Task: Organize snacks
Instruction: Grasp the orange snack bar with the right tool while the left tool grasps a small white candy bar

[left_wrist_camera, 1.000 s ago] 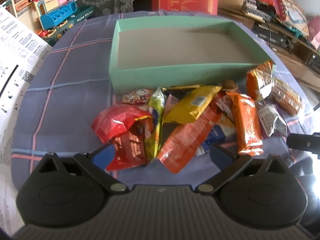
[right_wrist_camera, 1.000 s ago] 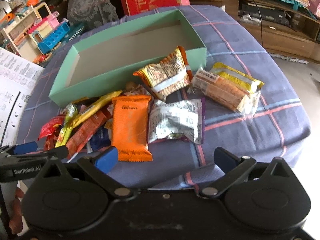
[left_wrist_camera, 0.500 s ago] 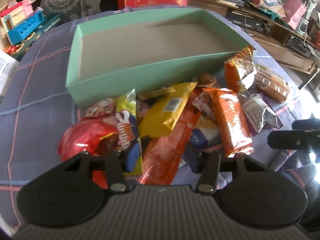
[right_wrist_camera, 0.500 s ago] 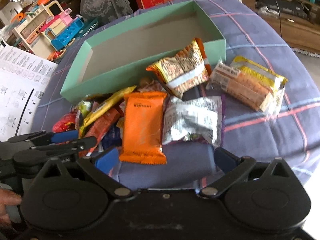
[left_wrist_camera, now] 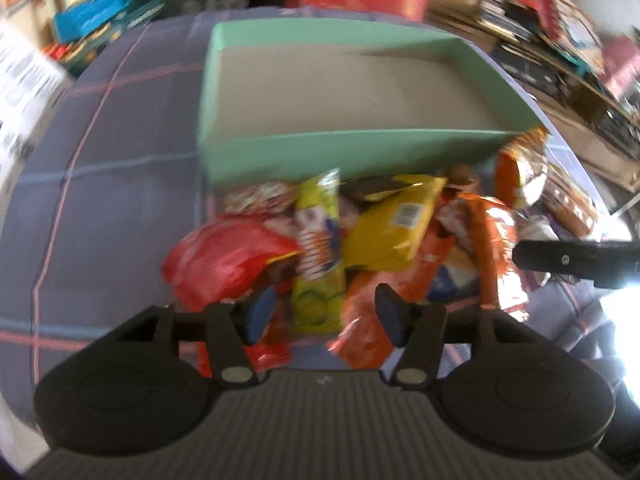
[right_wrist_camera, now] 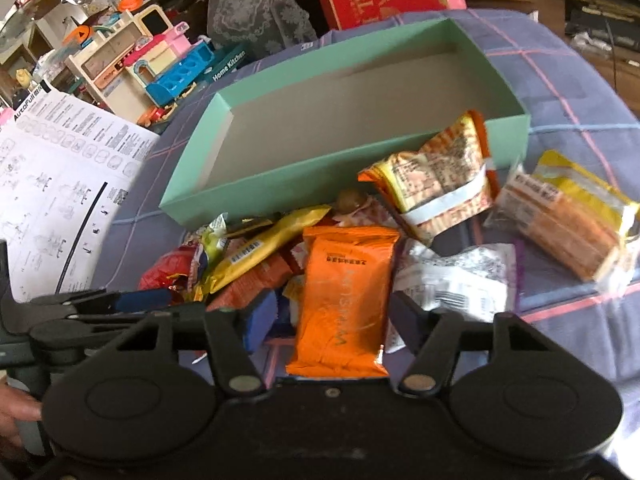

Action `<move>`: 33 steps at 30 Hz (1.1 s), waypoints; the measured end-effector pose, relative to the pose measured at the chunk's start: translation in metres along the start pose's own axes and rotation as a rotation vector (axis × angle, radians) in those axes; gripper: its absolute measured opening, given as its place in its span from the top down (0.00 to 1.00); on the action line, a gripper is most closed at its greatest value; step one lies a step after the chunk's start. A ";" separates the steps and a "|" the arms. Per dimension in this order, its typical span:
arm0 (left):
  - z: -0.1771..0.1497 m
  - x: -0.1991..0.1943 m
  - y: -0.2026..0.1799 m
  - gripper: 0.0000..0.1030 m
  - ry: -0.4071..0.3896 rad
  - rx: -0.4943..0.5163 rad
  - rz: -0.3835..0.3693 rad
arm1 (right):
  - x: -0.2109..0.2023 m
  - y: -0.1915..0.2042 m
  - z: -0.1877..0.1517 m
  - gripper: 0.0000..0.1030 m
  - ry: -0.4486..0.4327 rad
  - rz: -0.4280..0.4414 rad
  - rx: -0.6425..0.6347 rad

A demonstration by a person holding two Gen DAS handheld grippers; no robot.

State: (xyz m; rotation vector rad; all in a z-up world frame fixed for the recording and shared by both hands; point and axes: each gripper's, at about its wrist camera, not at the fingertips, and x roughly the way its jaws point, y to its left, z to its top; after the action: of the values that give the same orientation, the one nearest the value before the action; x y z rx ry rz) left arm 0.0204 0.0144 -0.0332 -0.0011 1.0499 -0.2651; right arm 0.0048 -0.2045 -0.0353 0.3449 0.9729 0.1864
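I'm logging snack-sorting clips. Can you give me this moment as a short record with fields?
box: green box, nothing inside
snacks: piled on the plaid cloth in front of the box
left gripper: jaws opening, astride the green-yellow packet, not pressing it
right gripper: jaws closing, orange packet between them, not yet pinched
sorted so far: nothing
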 end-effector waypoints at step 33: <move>0.038 -0.012 0.019 0.54 -0.081 0.016 0.008 | 0.037 -0.005 -0.001 0.51 0.087 -0.019 0.086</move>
State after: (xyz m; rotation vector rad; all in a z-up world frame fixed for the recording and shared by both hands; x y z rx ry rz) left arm 0.0511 0.0306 -0.0064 0.0067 0.9673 -0.2637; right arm 0.0243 -0.1978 -0.0664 0.4089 1.0721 0.1441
